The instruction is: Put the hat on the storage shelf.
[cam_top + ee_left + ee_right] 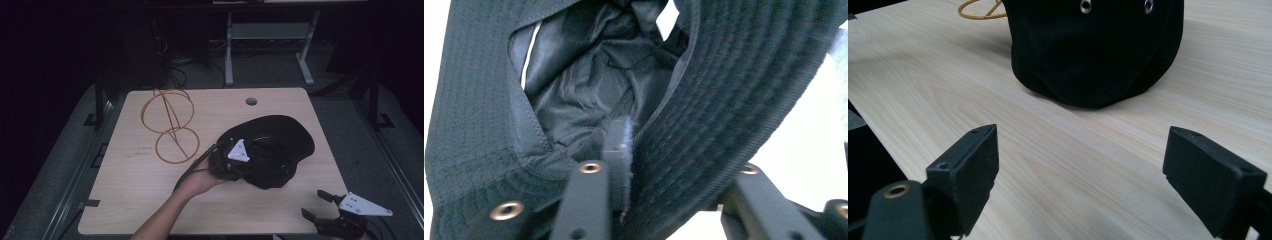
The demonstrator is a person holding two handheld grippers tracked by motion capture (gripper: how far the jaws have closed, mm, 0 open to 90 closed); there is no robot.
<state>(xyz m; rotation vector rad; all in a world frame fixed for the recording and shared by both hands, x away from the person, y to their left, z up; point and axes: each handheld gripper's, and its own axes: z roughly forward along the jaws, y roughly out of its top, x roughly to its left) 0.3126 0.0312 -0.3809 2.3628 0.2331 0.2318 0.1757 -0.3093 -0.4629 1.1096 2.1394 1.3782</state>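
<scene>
Black bucket hat (272, 150) lies right of centre on the bench (150, 200), opening up, nearer the right edge than the left. Left gripper (235, 162) is at the hat's near-left rim; in the left gripper view one jaw sits inside against the lining and the other outside, with the stitched brim (704, 125) pinched between them, so the jaws look clamped on the brim, though the far pad's contact is hidden by cloth. Right gripper (320, 205) rests by the near right corner, jaws wide apart, nothing between them, hat well ahead of it. Risks: the bite takes a narrow fold of soft fabric, so a quick lift may let the brim slip out; the limp crown may sag or fold over itself; a drag toward the yellow wire rings (167, 125) at the far left could snag them.
</scene>
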